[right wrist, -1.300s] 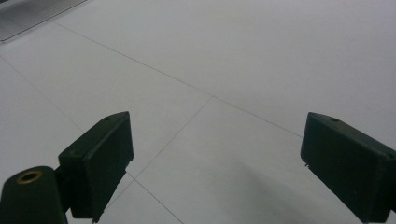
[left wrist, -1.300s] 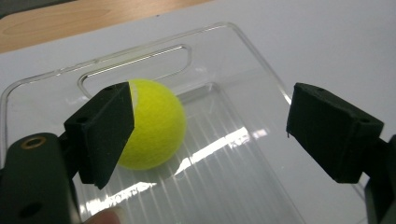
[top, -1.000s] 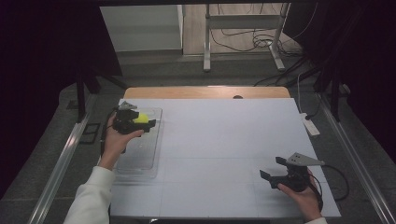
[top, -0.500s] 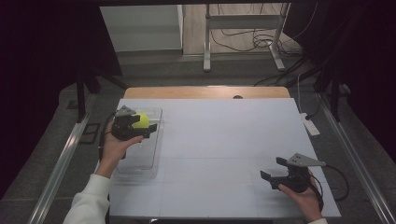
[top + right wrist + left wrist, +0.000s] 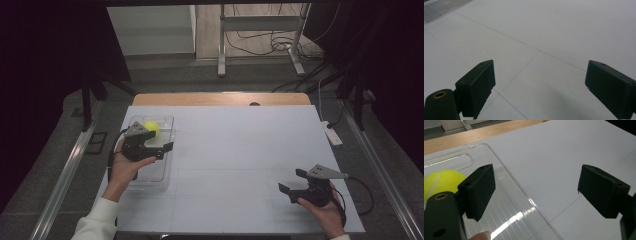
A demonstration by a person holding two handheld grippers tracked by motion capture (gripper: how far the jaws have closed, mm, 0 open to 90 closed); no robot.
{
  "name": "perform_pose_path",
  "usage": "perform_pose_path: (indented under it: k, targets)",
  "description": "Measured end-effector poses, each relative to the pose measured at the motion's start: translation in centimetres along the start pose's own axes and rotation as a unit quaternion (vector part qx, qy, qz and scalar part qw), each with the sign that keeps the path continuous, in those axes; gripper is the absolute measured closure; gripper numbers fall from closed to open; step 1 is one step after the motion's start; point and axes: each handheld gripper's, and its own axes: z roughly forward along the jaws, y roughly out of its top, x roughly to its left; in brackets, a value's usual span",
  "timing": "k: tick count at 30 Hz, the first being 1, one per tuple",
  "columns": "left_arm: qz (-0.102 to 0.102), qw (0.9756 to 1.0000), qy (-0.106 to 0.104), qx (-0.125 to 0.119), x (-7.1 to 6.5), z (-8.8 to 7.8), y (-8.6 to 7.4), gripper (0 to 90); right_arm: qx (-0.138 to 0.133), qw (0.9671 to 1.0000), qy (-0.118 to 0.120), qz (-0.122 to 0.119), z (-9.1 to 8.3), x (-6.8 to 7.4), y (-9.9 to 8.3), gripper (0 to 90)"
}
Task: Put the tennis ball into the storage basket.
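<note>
No writing shows on the tennis ball or clear tray; left claw and right claw both gape, released.

No legible text, no labels, no brand marks, no numbers, no signs on any surface, tennis ball seam only, unprinted

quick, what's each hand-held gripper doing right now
Left hand-held gripper: open, holding nothing, over the edge of the clear tray with the tennis ball in it.
Right hand-held gripper: open, holding nothing, above the bare white table.
</note>
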Motion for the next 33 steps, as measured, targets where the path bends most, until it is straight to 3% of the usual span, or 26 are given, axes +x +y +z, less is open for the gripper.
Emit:
perform_pose_path:
  k: [17, 33]
  targets:
    - [0.008, 0.9997, -0.019, -0.015, -1.9, -1.3, -2.6, 15.3, -0.001, 1.0000, -0.006, 0.003, -0.1, -0.1, 0.0, 9.4]
    - [0.017, 0.9993, -0.034, -0.001, -3.3, -1.1, -4.7, 15.3, -0.007, 0.9999, -0.005, 0.011, -0.4, -0.4, -0.1, 9.4]
